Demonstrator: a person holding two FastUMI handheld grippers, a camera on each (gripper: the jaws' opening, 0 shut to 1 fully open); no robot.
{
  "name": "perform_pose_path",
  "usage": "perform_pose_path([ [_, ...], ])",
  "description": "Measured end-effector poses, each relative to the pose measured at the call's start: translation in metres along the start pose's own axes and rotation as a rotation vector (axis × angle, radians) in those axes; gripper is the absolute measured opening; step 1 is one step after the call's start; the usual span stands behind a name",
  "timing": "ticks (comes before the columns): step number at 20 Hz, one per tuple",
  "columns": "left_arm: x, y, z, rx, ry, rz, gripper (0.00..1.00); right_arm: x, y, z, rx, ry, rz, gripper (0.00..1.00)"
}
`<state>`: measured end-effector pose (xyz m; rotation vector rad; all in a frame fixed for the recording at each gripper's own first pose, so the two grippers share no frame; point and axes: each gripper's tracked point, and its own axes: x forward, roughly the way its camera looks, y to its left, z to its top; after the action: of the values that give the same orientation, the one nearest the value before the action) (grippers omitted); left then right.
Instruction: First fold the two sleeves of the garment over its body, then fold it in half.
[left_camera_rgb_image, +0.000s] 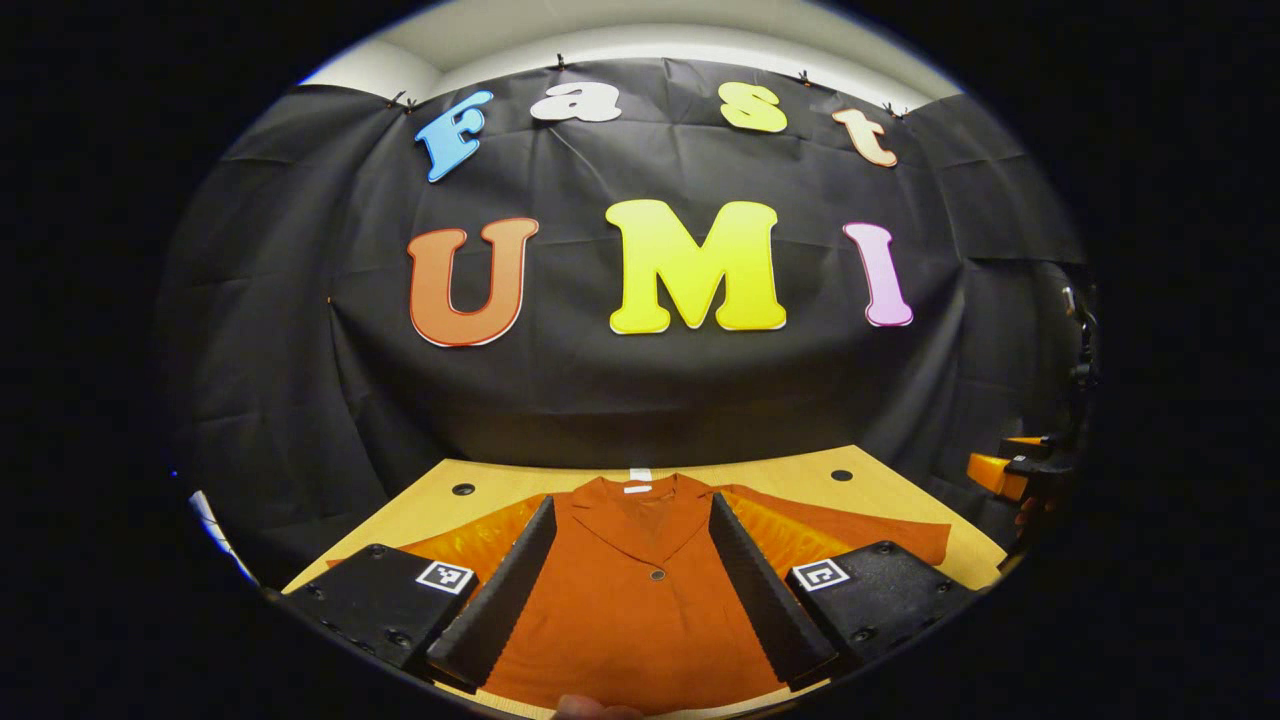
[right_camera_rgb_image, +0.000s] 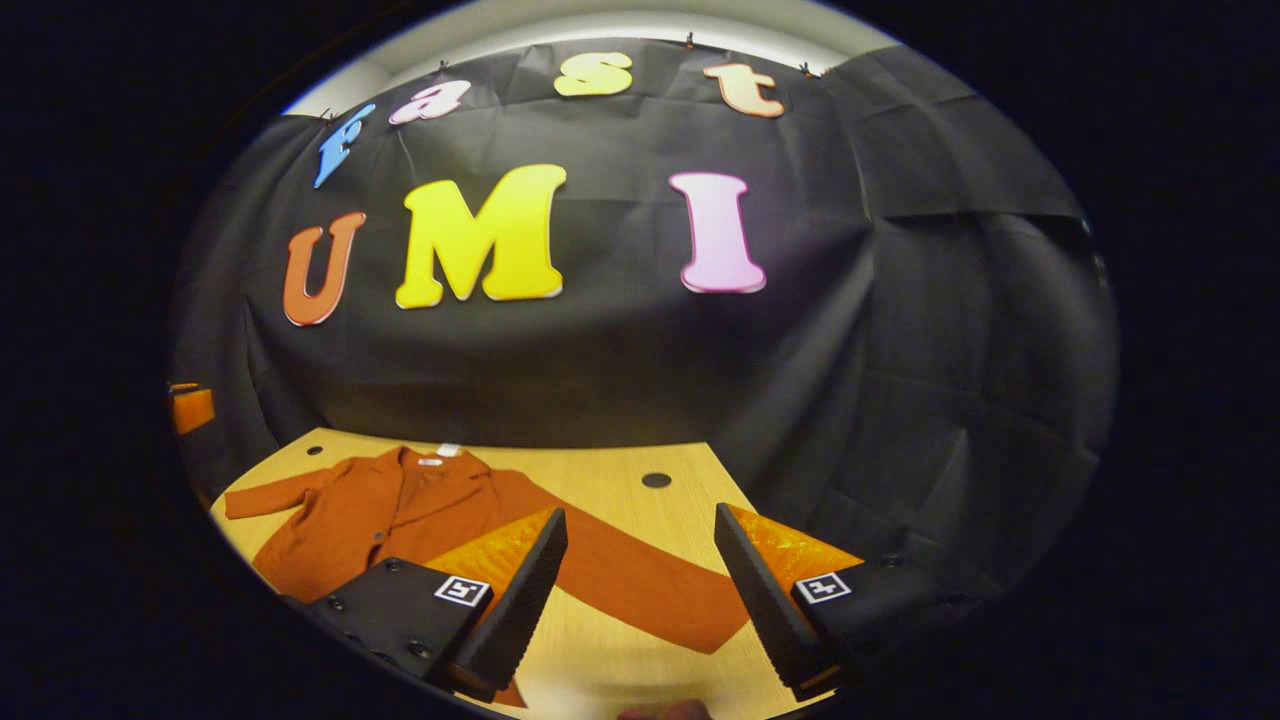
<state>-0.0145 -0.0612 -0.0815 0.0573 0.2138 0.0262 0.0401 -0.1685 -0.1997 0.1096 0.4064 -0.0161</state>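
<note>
A wooden table (left_camera_rgb_image: 880, 490) stands before the black cloth wall, with the rust-orange garment (left_camera_rgb_image: 630, 600) spread flat on it, sleeves out. The left gripper (left_camera_rgb_image: 632, 590) hangs spread wide over the garment's body, touching nothing. The right gripper (right_camera_rgb_image: 640, 590), equally released, frames one outstretched sleeve (right_camera_rgb_image: 650, 590); round holes (right_camera_rgb_image: 656, 480) dot the tabletop.

Rust-orange collared garment (left_camera_rgb_image: 640, 600) flat on table, both sleeves spread out, unfolded.

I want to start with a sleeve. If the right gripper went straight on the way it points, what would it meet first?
Probably the garment's outstretched sleeve, which lies across the wooden table between the open right gripper fingers. Depth is hard to judge, so it might reach bare table just past it.
</note>
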Motion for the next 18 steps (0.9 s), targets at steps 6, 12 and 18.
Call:
perform_pose_path([
  [6, -0.001, -0.012, -0.019, 0.020, 0.084, 0.041, 0.99, 0.074, -0.063, -0.102, 0.038, 0.244, -0.041, 0.95],
  [12, 0.000, -0.013, -0.027, 0.042, 0.133, 0.100, 0.99, 0.123, -0.100, -0.146, 0.014, 0.342, -0.077, 0.95],
  [18, 0.007, -0.019, -0.020, 0.061, 0.125, 0.107, 0.99, 0.124, -0.106, -0.167, 0.032, 0.413, -0.074, 0.96],
])
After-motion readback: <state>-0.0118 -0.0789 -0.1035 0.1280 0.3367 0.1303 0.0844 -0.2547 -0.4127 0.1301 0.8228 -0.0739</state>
